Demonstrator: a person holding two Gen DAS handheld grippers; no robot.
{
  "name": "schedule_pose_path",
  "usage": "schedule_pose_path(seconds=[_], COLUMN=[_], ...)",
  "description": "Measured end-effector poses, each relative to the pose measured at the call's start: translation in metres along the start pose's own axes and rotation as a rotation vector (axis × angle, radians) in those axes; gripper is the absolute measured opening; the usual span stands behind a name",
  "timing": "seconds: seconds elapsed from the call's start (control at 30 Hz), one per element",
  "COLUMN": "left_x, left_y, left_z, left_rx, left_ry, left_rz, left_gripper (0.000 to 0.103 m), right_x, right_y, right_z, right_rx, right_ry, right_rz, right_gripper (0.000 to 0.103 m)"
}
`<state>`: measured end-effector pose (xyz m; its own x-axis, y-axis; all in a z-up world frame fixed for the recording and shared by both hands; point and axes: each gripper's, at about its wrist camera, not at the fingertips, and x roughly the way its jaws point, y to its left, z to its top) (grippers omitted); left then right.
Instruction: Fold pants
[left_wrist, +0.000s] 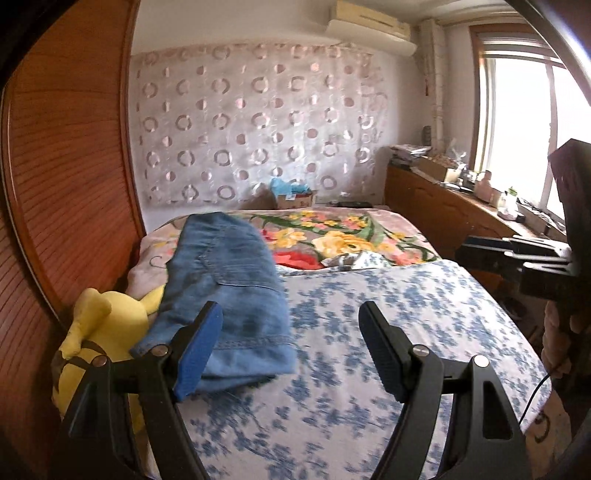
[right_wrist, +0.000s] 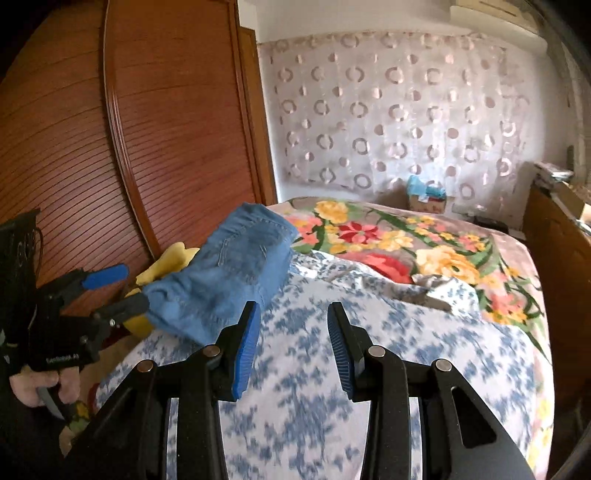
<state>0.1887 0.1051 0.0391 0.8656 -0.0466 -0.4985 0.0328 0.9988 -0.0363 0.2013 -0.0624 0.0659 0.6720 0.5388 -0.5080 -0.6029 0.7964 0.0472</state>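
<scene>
Blue denim pants (left_wrist: 229, 291) lie folded in a thick stack on the left side of the bed; they also show in the right wrist view (right_wrist: 225, 273). My left gripper (left_wrist: 291, 317) is open and empty, just in front of the stack's near right corner. It also shows from the side in the right wrist view (right_wrist: 118, 291). My right gripper (right_wrist: 293, 321) is open and empty above the blue-flowered sheet (right_wrist: 369, 350), to the right of the pants. It shows at the right edge of the left wrist view (left_wrist: 480, 254).
A yellow plush toy (left_wrist: 99, 332) lies against the pants on the left. A wooden slatted wardrobe (left_wrist: 66, 155) stands along the left side of the bed. A bright floral blanket (left_wrist: 343, 236) covers the far end. A wooden dresser (left_wrist: 443, 206) with clutter stands at right under a window.
</scene>
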Motion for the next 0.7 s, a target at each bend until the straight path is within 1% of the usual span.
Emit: schedule_pose_path(seconds=[0.13,0.27,0.37,0.43,0.57,0.6,0.63,0.67,0.7], left_x=[-0.014,-0.026,-0.034,-0.04,-0.054,-0.057,-0.061,-0.064,-0.066], left_y=[-0.022,-0.042,-0.054,-0.061,-0.071,-0.074,-0.076,-0.079,-0.081], left_z=[-0.006,-0.016,-0.022,-0.024,-0.028,-0.03,-0.034,-0.036,-0.037], left_rx=[0.015,0.026,0.036,0.039,0.042,0.043,0.047,0.049,0.05], left_ry=[-0.005,-0.001,0.0,-0.002,-0.022,-0.026,-0.03,-0.033,-0.035], left_rz=[-0.02,-0.056,-0.083,-0.087,-0.105,-0.104,-0.105,-0.107,-0.107], left_gripper=[0.077,0.078,0.081,0.082,0.083,0.087,0.091,0.098,0.102], right_x=[-0.034,-0.065,-0.076,-0.084,-0.102,-0.107,-0.11,-0.114,-0.118], right_y=[0.002,0.007,0.01,0.012,0.015,0.016,0.018,0.019,0.021], right_z=[-0.022,-0.043,-0.053,-0.058,-0.072,-0.074,-0.077,-0.079,-0.083], right_rx=[0.014,0.027,0.042,0.048,0.063,0.066,0.068,0.071,0.074], right_ry=[-0.015,-0.031,-0.039,-0.043,-0.057,-0.061,-0.064,-0.071,-0.077], right_rz=[-0.026,-0.055,-0.068,-0.075,-0.097,-0.104,-0.11,-0.116,-0.121], right_gripper=[0.039,0.039,0.039,0.039,0.039,0.04,0.045,0.048,0.05])
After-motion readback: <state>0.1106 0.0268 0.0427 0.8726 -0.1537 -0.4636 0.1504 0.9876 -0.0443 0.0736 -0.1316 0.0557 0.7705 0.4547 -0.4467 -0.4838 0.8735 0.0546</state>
